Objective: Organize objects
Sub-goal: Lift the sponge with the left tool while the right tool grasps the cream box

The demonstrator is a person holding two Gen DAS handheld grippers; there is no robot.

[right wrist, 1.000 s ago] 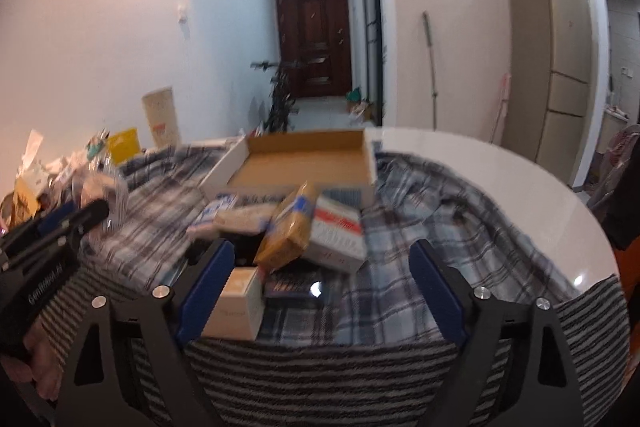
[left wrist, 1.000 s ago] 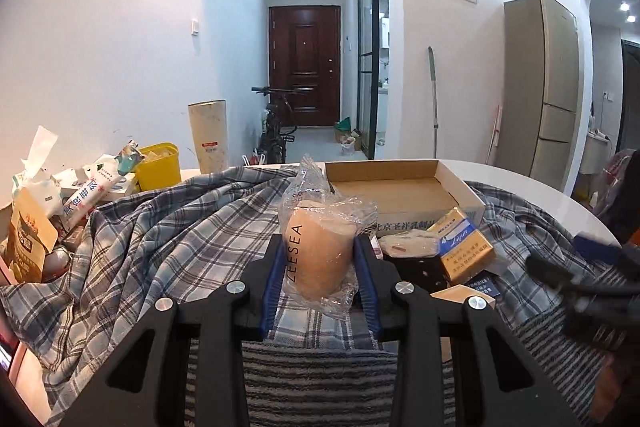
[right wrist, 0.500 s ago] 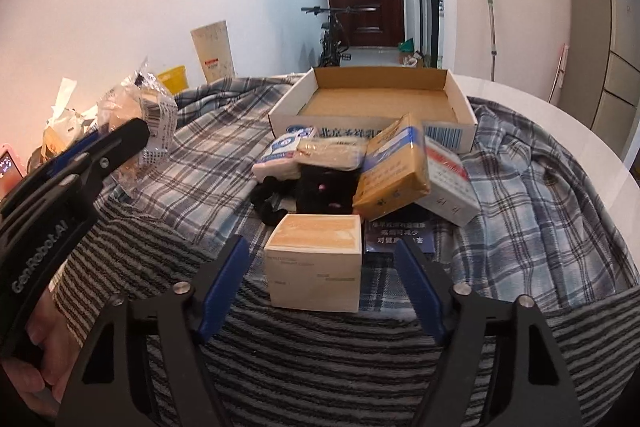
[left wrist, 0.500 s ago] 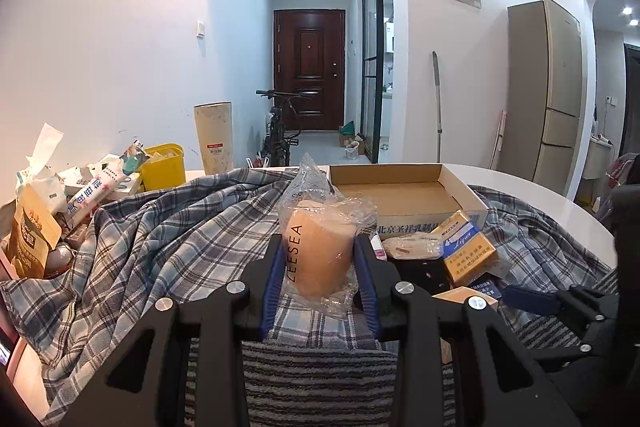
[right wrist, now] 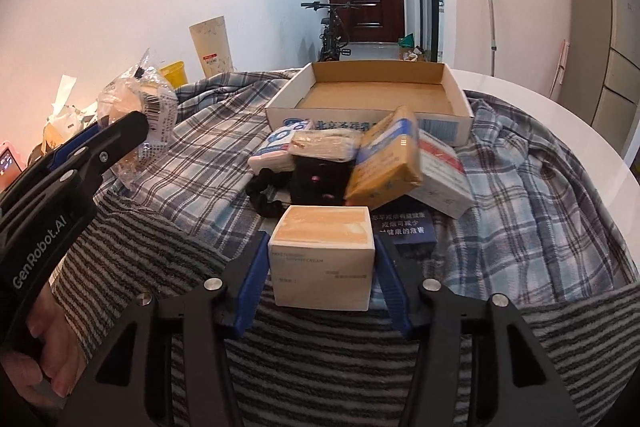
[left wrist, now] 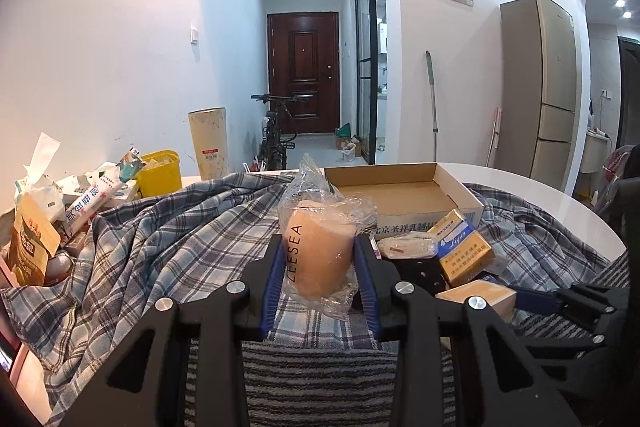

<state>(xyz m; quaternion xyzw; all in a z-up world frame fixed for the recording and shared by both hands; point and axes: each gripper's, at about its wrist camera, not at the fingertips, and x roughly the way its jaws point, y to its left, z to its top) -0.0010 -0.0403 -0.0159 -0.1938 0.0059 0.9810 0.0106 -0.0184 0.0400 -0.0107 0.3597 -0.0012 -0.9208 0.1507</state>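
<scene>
My left gripper (left wrist: 318,245) is shut on a peach ZEESEA cup in a clear plastic bag (left wrist: 316,263), held above the plaid cloth; the same bagged cup (right wrist: 136,103) shows at the left of the right wrist view. My right gripper (right wrist: 321,243) is shut on a small cream-coloured box (right wrist: 322,263), with its blue pads (right wrist: 250,275) pressed to both sides. The box rests on the striped towel (right wrist: 320,359). Just behind it lies a pile of small packs, among them a yellow pack (right wrist: 388,163). An empty cardboard tray (right wrist: 372,117) stands beyond the pile.
A plaid shirt (left wrist: 168,247) covers the round white table (left wrist: 560,211). Snack bags (left wrist: 32,247), a yellow tub (left wrist: 160,171) and a tall paper tube (left wrist: 208,143) crowd the left by the wall. A hand (right wrist: 48,355) holds the left gripper's grip.
The right gripper moved forward and down around the cream box, and its jaws narrowed until they closed on it. The left gripper and its cup stayed put.
</scene>
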